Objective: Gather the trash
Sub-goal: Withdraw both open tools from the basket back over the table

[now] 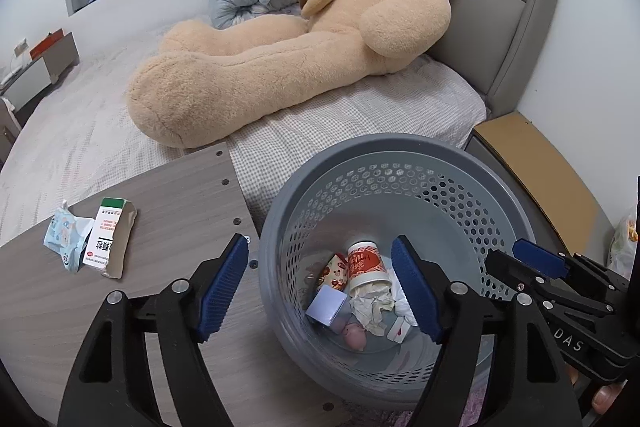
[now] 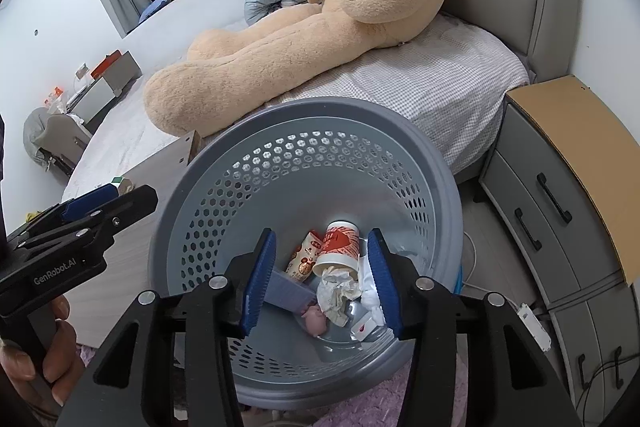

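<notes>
Left gripper (image 1: pixel 320 287): jaws spread wide with nothing between the blue pads, hanging over the near-left rim of the bin; its left finger (image 1: pixel 222 285) sits above the board, its right finger above the bin's inside.
Right gripper (image 2: pixel 322 279): also spread apart and empty, poised over the bin mouth, both pads framing the pile at the bottom; it shows at the right edge of the left wrist view, just beside the left gripper.
Bin (image 1: pixel 460 159): grey, round, with a perforated wall and a broad smooth rim, directly ahead of and below both grippers; the mouth is wide and unobstructed.
Bin contents: a red-and-white paper cup (image 2: pixel 338 243) on its side, a crumpled tissue (image 2: pixel 338 293) spilling from it, a red printed wrapper (image 2: pixel 306 259), a pale lilac box (image 1: pixel 326 303), a small pink toy (image 2: pixel 314 319) and a white scrap with a red mark.
Board (image 1: pixel 172 199): wood-grain panel to the left of the left gripper, its right edge touching or just beside the bin's wall, its far edge against the bed.
Trash left out: a torn green-and-white carton (image 1: pixel 108 239) lying flat, ahead and left of the left gripper, touching a crumpled light-blue packet (image 1: pixel 66 237) on its left.
Open room: bare board between the carton and the left finger.
Bed edge (image 1: pixel 360 115): checked sheet beyond the bin, a big teddy bear (image 1: pixel 320 39) sprawled on it.
Nightstand (image 2: pixel 560 163): right of the right gripper, near the bin.
</notes>
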Demonstrator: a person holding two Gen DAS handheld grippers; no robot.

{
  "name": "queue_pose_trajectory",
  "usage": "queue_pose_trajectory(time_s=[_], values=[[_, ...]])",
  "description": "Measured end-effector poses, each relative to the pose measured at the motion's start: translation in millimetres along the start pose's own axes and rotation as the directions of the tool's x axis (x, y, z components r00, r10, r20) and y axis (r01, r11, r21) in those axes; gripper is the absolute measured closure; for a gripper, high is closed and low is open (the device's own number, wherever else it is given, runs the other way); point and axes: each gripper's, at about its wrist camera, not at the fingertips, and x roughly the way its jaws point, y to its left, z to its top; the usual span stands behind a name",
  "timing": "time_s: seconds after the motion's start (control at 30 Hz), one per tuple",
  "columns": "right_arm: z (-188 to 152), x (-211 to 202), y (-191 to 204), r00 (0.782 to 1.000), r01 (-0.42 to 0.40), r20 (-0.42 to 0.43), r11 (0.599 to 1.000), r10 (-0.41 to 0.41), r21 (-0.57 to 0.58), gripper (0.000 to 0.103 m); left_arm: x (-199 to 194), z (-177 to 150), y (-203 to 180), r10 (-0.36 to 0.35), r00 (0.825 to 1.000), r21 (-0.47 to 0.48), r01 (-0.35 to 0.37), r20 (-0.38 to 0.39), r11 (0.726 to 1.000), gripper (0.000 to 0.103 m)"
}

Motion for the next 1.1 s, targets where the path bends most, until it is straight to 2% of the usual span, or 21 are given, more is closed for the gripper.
queue_pose_trajectory(time_s=[0.1,0.27,0.37,0.67,0.9,1.1], values=[[-2.2,-2.5,3.4,1.0,-0.001,0.006,1.0,0.001,-0.003,0.047,-4.5,-1.5,3.7,0.004,1.0,-0.012,-0.004,0.006,1.0,0.027],[-4.5,-4.6,8.5,1.0,0.003,0.007,1.0,-0.003,-0.01,0.044,-11.7,-4.9,13.8,0.019,1.0,-0.036,-0.018,0.016,0.999,0.019],[-5.5,-5.4,11.3,1.0,0.002,0.011,1.0,-0.002,-0.015,0.038,-16.0,-7.4,21.7,0.034,0.999,-0.057,-0.033,0.024,0.998,0.016],[-4.9,-4.9,35.8,1.0,-0.022,0.011,0.998,0.023,-0.06,0.031,-27.2,-18.7,56.0,0.08,0.996,-0.131,-0.074,0.035,0.989,0.014],[1.8,1.0,72.7,0.998,-0.057,0.0,0.991,0.058,-0.124,0.03,-41.7,-31.1,103.7,0.153,0.987,-0.215,-0.139,0.05,0.967,0.013],[7.9,6.7,116.0,0.996,-0.091,0.008,0.978,0.094,-0.19,0.03,-55.0,-45.7,155.0,0.228,0.972,-0.292,-0.204,0.052,0.934,0.012]])
